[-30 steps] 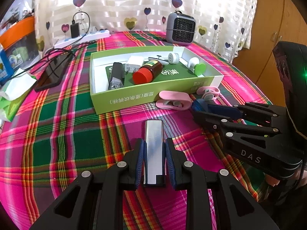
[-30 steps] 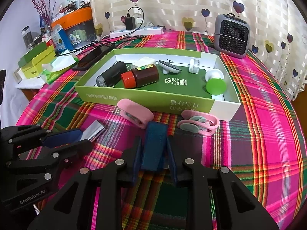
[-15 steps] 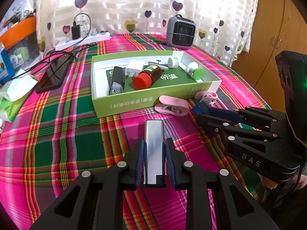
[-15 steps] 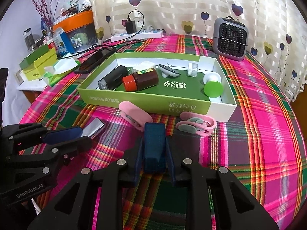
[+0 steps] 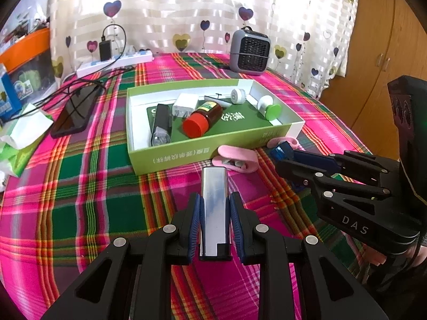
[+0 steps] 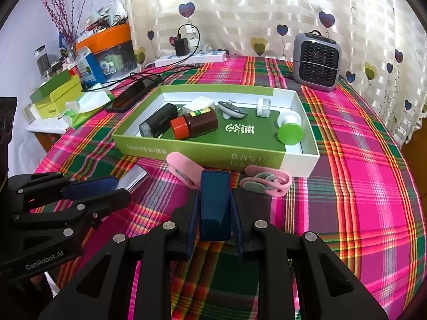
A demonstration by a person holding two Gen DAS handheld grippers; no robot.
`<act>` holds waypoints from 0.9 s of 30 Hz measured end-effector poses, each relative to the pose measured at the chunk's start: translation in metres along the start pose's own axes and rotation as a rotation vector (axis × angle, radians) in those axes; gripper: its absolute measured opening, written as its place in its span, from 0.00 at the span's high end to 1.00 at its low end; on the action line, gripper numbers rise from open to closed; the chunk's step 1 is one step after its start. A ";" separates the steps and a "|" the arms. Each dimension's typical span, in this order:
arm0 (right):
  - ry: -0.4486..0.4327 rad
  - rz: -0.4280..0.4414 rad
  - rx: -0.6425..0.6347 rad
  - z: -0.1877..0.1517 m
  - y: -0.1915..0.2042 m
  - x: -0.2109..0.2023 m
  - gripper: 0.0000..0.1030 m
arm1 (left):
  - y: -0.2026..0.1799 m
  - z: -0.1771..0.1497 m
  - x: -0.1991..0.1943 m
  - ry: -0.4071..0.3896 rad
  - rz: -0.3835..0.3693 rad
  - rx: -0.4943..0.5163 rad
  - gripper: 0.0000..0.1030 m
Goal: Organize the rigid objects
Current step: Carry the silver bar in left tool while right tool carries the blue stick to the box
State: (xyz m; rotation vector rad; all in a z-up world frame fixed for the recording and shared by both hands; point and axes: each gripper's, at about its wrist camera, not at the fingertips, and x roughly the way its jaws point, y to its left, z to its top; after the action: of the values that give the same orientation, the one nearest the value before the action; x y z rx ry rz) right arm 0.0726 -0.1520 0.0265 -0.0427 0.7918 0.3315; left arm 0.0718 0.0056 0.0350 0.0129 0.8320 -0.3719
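My left gripper [image 5: 214, 200] is shut on a silver metal block [image 5: 214, 208], held just above the plaid cloth. To its right, my right gripper [image 6: 215, 200] is shut on a dark blue block [image 6: 215, 205]. Ahead of both stands the green box [image 5: 186, 154] [image 6: 186, 154], holding a red-capped brown bottle [image 5: 201, 118], a black torch [image 5: 160, 125], a white plug, a white roll and a green-topped white piece [image 6: 289, 130]. In front of the box lie a pink clip [image 6: 184, 169] and a pink strap with grey pads [image 6: 267, 184].
A grey fan heater [image 6: 316, 61] stands at the back right. A black phone [image 5: 77, 112], cables and a power strip [image 5: 114, 61] lie at the back left. Tissues and green boxes [image 6: 57, 96] crowd the left edge. A wooden cupboard [image 5: 379, 53] is on the right.
Both grippers have lifted a little with their blocks, so the box and clips sit lower in each view. The right jaws have closed slightly on the blue block.
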 end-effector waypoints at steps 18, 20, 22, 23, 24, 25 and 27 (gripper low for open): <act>-0.046 -0.010 0.004 0.033 -0.013 -0.005 0.77 | 0.011 0.041 0.003 -0.046 -0.001 -0.013 0.79; -0.046 -0.014 0.006 0.037 -0.016 -0.003 0.77 | 0.012 0.047 0.006 -0.050 0.001 -0.012 0.79; -0.047 -0.016 0.009 0.041 -0.019 -0.001 0.77 | 0.014 0.052 0.009 -0.051 0.003 -0.014 0.79; -0.047 -0.017 0.009 0.044 -0.020 0.001 0.77 | 0.016 0.055 0.011 -0.053 0.003 -0.014 0.79; -0.047 -0.018 0.008 0.046 -0.020 0.002 0.77 | 0.017 0.056 0.012 -0.053 0.004 -0.016 0.79; -0.046 -0.018 0.007 0.047 -0.021 0.004 0.77 | 0.018 0.058 0.014 -0.052 0.005 -0.018 0.79; -0.043 -0.018 0.005 0.051 -0.022 0.007 0.77 | 0.020 0.063 0.019 -0.050 0.004 -0.019 0.79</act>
State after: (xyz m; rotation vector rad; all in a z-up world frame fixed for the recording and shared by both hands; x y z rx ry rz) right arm 0.1194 -0.1624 0.0553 -0.0382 0.7490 0.3128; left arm 0.1349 0.0091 0.0612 -0.0126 0.7855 -0.3594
